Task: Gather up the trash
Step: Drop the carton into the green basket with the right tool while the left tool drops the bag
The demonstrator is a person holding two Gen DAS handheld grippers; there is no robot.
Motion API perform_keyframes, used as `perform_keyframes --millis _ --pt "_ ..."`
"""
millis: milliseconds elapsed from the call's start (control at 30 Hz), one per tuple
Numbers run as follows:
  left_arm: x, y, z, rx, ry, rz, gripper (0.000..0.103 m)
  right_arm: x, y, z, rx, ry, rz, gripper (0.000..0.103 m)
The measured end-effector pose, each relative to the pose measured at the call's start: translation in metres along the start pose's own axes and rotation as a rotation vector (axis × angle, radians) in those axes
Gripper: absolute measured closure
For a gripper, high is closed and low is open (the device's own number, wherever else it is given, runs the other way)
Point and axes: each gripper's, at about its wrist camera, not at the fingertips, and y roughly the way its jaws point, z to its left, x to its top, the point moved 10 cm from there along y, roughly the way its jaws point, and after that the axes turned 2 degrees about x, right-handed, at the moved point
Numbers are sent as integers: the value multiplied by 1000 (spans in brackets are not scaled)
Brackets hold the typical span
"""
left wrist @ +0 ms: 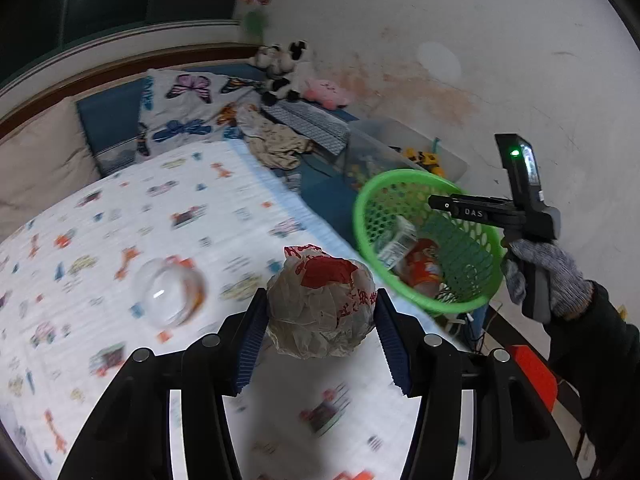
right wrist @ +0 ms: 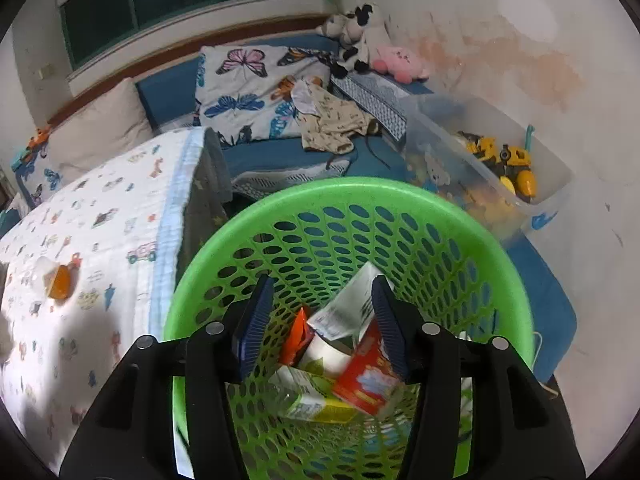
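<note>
I was mid-carry: my left tongs (left wrist: 322,312) pinched a crumpled paper ball (left wrist: 320,304) above the bed (left wrist: 120,216), short of the green basket (left wrist: 424,240) at the bedside. My right tongs (right wrist: 322,320) hung spread and empty inside the basket's mouth, over cartons (right wrist: 344,308) and a red wrapper (right wrist: 368,376). Next, I judged, the ball needed moving over the rim and letting go; a clear plastic cup (left wrist: 168,296) remained on the bed.

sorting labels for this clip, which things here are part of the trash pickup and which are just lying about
Part of the job:
- crumpled paper wrapper, clamped in the left gripper
- green basket with cartons and packets inside
- right gripper, over the basket, nothing gripped
- clear plastic cup on the blanket, likely next

Just lying about:
- butterfly pillow
- stuffed toys
- clear toy bin
- crumpled clothes
</note>
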Motion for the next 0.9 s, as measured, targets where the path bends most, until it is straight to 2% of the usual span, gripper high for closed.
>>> perform_keyframes --millis 367,567,767,900 --pt "31 71 -73 -81 66 63 51 -10 -68 -30 5 54 -109 37" --pt "40 105 -100 -109 75 103 51 -24 -84 -42 30 112 -125 36" --pt "45 128 -119 -114 88 131 50 -34 -92 -43 26 95 -128 36" --pt "46 135 -122 -115 87 135 44 -36 -98 -44 31 94 -135 35"
